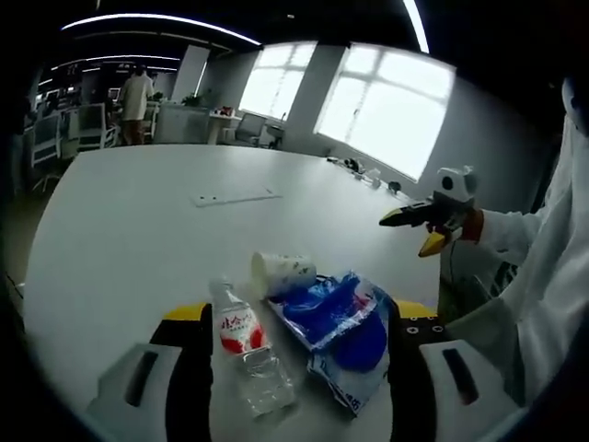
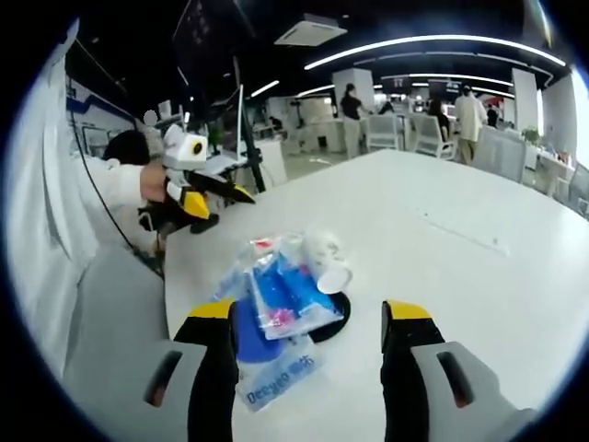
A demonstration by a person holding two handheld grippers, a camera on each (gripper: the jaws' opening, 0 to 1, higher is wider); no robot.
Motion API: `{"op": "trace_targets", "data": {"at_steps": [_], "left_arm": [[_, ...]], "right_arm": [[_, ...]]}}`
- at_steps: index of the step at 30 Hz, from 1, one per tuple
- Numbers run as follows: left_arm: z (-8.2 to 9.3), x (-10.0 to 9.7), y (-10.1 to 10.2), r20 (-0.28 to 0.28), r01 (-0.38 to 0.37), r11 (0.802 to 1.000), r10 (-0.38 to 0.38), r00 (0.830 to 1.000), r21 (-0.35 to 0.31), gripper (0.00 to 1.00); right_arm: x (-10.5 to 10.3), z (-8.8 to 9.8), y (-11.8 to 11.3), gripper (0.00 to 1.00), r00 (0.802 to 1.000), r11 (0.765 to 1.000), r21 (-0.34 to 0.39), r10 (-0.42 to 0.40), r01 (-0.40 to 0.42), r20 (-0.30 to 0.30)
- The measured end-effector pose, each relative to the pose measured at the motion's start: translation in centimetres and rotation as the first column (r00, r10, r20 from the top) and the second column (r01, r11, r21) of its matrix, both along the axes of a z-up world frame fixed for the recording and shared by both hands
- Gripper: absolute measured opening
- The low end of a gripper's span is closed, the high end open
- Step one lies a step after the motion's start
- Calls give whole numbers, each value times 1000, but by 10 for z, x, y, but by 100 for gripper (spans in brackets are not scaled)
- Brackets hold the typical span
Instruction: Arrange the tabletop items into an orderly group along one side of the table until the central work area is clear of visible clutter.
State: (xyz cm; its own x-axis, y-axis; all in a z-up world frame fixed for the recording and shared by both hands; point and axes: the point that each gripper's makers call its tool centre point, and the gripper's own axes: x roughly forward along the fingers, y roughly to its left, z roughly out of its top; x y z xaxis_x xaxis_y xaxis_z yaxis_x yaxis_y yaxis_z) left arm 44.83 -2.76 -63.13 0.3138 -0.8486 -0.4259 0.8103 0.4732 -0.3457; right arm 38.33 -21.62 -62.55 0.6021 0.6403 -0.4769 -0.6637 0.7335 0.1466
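- My left tongs stand apart with nothing between their pads, hovering low over the near edge of the white counter
- Between those jaws in the left gripper view lies a clear water bottle with a red label, on its side, cap pointing away from me
- Just beside it to the right sits a blue-and-clear plastic bag, crumpled, touching a white paper cup that lies tipped over at the bag's far end
- My right tongs are also apart and empty; in the right gripper view the same bag lies between and beyond the jaws, with the cup tipped on its far right side
- A dark round disc peeks out from under the bag, touching it
- A flat white strip lies alone well apart, farther across the counter
- My other tongs cross into the left view from the right, raised above the counter edge, a white sleeve behind them
- Nothing stands between either pair of tongs and the cluster
- Far off, office chairs and standing people line the room, with bright windows behind the counter
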Motion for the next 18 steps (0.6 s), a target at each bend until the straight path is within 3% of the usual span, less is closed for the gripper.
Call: {"op": "trace_targets", "data": {"at_steps": [18], "left_arm": [[-16,21,-27,-11,53,998,-53,999,-19,75]], "right_arm": [[16,-14,8,60,1000,1000,8,4,-3,-18]]}}
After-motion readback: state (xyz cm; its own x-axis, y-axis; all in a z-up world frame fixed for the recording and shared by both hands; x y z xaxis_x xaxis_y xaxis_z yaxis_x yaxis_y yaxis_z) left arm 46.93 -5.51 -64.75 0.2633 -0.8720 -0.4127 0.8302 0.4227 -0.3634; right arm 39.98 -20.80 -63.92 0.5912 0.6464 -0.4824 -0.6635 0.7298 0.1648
